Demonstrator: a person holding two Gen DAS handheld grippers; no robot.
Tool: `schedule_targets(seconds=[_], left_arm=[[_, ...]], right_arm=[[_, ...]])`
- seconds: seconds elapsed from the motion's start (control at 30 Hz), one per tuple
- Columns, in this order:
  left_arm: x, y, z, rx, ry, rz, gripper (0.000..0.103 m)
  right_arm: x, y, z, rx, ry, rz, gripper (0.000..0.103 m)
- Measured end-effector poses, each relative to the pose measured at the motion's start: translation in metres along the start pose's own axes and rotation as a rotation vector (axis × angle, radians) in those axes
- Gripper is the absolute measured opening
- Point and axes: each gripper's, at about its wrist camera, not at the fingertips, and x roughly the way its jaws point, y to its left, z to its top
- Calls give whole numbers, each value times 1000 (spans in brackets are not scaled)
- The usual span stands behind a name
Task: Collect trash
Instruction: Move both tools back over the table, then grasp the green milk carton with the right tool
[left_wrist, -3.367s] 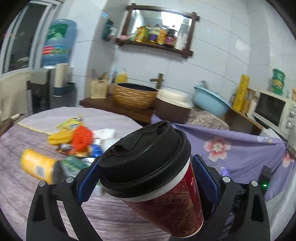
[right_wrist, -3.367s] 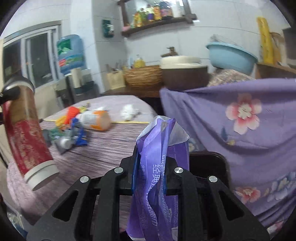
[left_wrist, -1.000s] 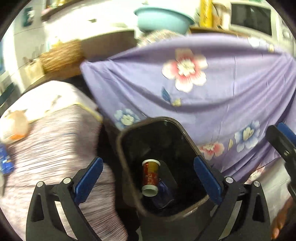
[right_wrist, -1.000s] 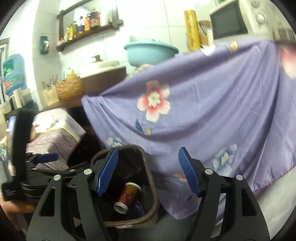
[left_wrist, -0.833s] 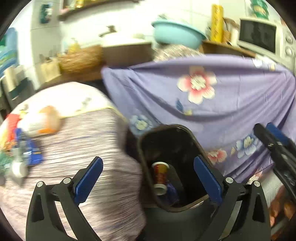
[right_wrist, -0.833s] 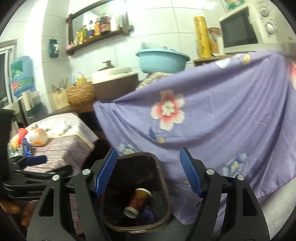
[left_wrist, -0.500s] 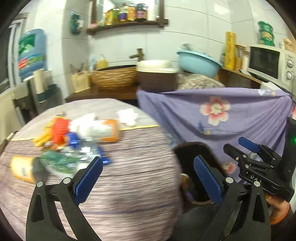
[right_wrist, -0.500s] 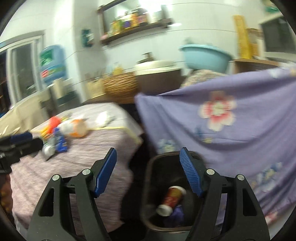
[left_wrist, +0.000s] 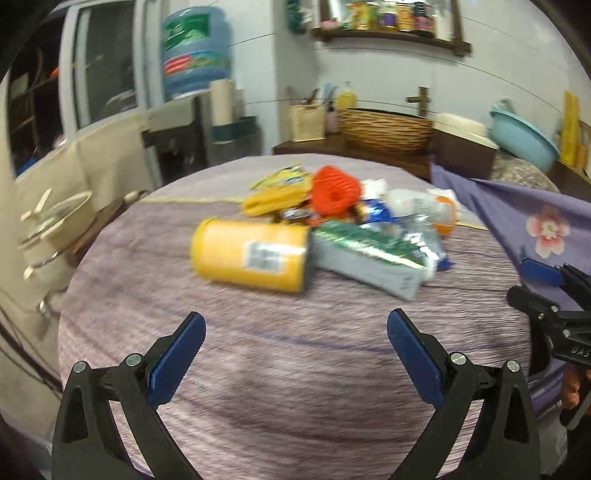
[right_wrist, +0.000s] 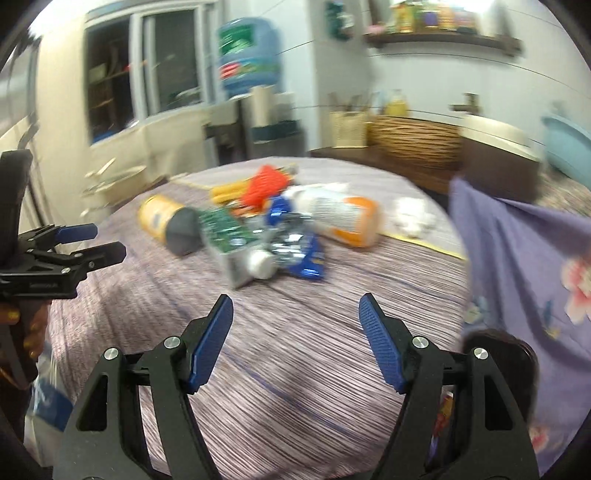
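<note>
Both claws stood with jaws apart and nothing between them. The left claw (left_wrist: 295, 332) hung over the near part of the round bench (left_wrist: 280, 376), which was covered in a purple striped cloth. The right claw (right_wrist: 295, 317) hung over the same bare cloth, with the bench's right edge close beside it.

The trash lay in one heap past the middle of the bench. A yellow canister (left_wrist: 251, 254) lay on its side at the heap's near left, touching a green-and-silver carton (left_wrist: 365, 254). Behind the carton lay an orange ring-shaped piece (left_wrist: 334, 192), yellow wrappers (left_wrist: 277, 192), a blue wrapper (right_wrist: 306, 258) and a white bottle with an orange end (right_wrist: 340, 218). A crumpled white tissue (right_wrist: 412, 219) lay apart, near the bench's far right edge.

Open cloth ran from the heap to the bench's near edge. A dark bin rim (right_wrist: 517, 350) showed just off the right edge, against a purple flowered cloth (right_wrist: 524, 258).
</note>
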Motion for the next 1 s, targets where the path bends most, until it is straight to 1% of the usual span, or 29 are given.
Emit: schedule_targets(seconds=[0.13,0.3,0.4,0.53,0.67,0.73,0.8,0.87,0.97,1.0], left_arm=[[5,29,-7,-51,21,21,98],[10,41,-12,-58,33,21,98],[12,43,-13,-54,36,14,98],[15,46,-14,-67,38,-12,98],[18,46,-14,-65,42,-23,98],[20,46,-13,-64,44,-26,98],[20,44,-12,-62,43,-29,98],[22,43,-12,-60,44,-32,98],[25,40,-12,-57,52,-39,98],[26,39,-12,-56,54,-41,98]], right_arm=[[25,25,21,-69,28,78,71],[59,48,44,-170,77,122,71],[81,56,53,-234,114,105,71],[112,61,62,-282,167,81,71],[137,67,64,-348,218,61,70],[150,68,65,-360,237,51,70],[156,68,64,-366,241,38,66],[158,70,63,-373,238,36,60],[155,74,62,-389,220,45,53],[151,75,62,-389,209,45,53]])
